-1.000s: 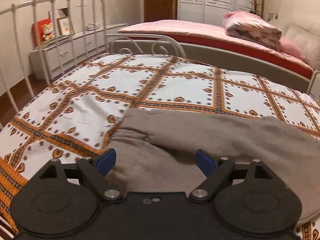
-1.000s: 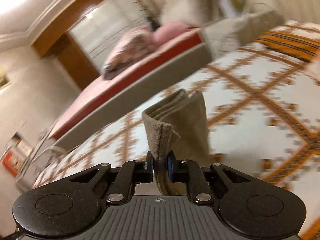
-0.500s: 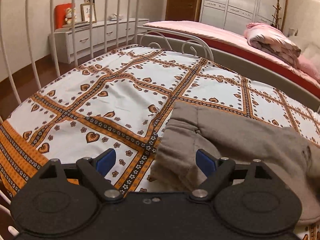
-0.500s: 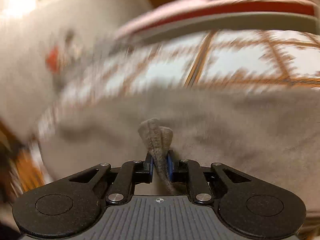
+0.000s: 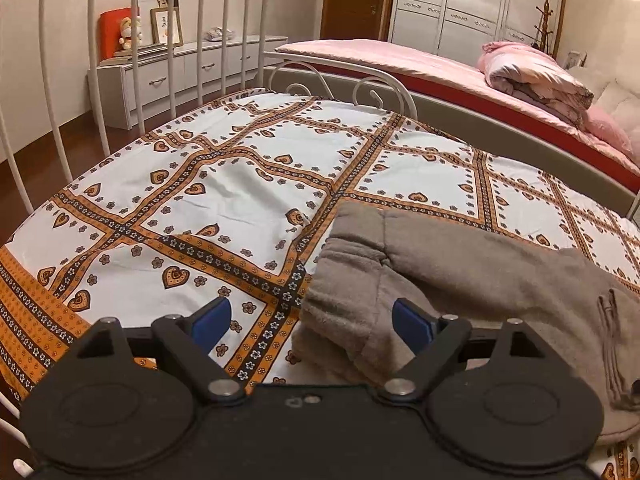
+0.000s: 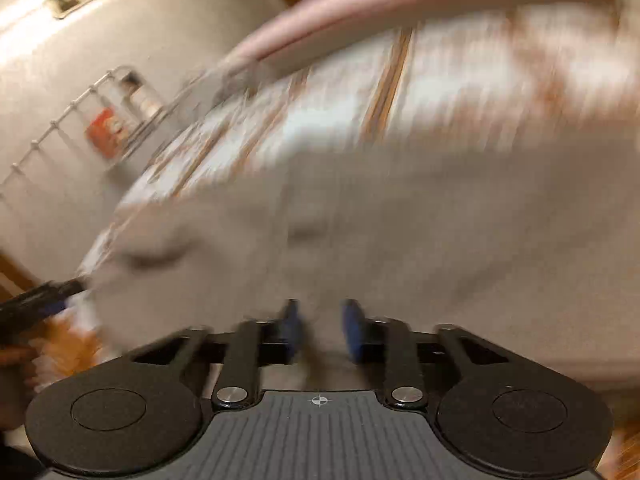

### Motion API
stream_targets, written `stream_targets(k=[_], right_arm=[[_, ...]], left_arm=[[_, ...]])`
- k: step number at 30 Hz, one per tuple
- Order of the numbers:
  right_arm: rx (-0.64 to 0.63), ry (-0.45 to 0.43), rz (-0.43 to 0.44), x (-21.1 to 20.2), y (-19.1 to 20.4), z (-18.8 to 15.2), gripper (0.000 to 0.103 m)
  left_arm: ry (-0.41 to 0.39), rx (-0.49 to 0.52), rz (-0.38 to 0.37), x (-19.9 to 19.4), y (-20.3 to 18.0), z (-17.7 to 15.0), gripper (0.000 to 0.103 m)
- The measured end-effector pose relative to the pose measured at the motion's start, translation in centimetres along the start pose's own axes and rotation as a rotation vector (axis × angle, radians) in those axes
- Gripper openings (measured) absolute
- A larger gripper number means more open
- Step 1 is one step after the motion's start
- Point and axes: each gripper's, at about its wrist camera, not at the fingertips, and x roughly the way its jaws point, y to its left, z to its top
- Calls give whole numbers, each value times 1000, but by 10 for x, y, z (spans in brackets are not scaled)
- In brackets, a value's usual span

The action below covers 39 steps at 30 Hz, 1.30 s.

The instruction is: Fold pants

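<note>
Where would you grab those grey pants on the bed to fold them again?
Probably at the thick folded edge of the grey pants, coming in from the bedsheet side. The layers stack there and the edge is free, so the left gripper, open beside it, could likely pinch them together.

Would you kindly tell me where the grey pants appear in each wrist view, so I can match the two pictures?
Left wrist view: the grey pants lie folded at lower right on the patterned bedspread, reaching behind the right pad of the left tool.
Right wrist view: the pants fill the blurred middle, ahead of the right tool.
Shared landmark: the red box with a plush toy.
</note>
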Motion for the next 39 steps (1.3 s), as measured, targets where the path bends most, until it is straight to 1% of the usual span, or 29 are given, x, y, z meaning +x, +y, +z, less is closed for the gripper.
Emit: stream_targets(k=[1,2,6,7,8,10,11,12,15,16,17,18,19,20,22,25,26,27,28,29,30,31,32,34,36,37,38,39], right_arm=[[-14,-22,16,-2,2,-2,23],[-38,-24,13,-4,6,-3,23],[-57,5,58,-17,2,1,23],[-61,-25,49,-27,-2,1,23],[-68,-71,16,-39,-8,4,23],[-14,-193,-80,-76,-32,17,23],[11,-230,-129,-90,-42,22,23],[44,-246,-192,-105,-57,29,23],[93,-231,-258,-129,-88,30,24],[136,-162,-280,-125,-100,27,23],[177,-75,-275,-114,-111,25,23],[195,-23,-255,-105,-121,20,23],[180,-35,-256,-105,-121,21,19],[162,-53,-255,-108,-116,28,19],[134,-152,-223,-117,-111,42,19],[132,-242,-233,-115,-116,71,19],[119,-258,-258,-108,-120,83,19],[121,-253,-279,-100,-124,91,19],[133,-235,-281,-92,-131,99,19],[142,-198,-293,-78,-139,105,19],[150,-155,-310,-67,-146,105,19],[153,-130,-309,-60,-150,102,19],[130,-135,-316,-59,-147,102,19],[82,-142,-319,-71,-140,98,19],[51,-180,-290,-88,-132,89,19],[42,-181,-286,-92,-130,84,19],[37,-159,-286,-93,-128,76,19],[30,-70,-297,-82,-130,69,19]], left_arm=[[3,0,0,0,0,0,81],[5,0,-2,1,0,0,81],[15,3,-2,3,-2,-1,81],[15,4,-7,3,-2,-1,81],[12,10,-7,2,-3,-1,81],[9,23,-2,2,-4,-2,82],[10,22,-2,3,-4,-1,82],[12,20,-1,4,-3,-1,82],[13,13,2,6,-2,0,82],[14,14,3,7,-3,1,82],[15,16,3,8,-4,1,82],[17,19,3,9,-5,1,82],[19,21,4,10,-7,1,82],[23,24,3,11,-9,1,82],[26,47,-1,12,-15,1,82],[34,74,5,15,-22,0,83],[38,77,6,16,-23,0,83],[42,80,9,17,-24,0,83],[44,81,12,18,-26,0,83],[45,82,12,19,-28,0,83],[46,84,12,19,-29,-1,83],[48,89,13,19,-31,-1,83],[49,92,13,20,-32,-1,83],[54,96,7,22,-35,-1,83],[53,102,9,23,-38,-1,83],[51,101,6,24,-39,0,83],[50,98,2,25,-40,0,83],[51,98,3,26,-41,0,83]])
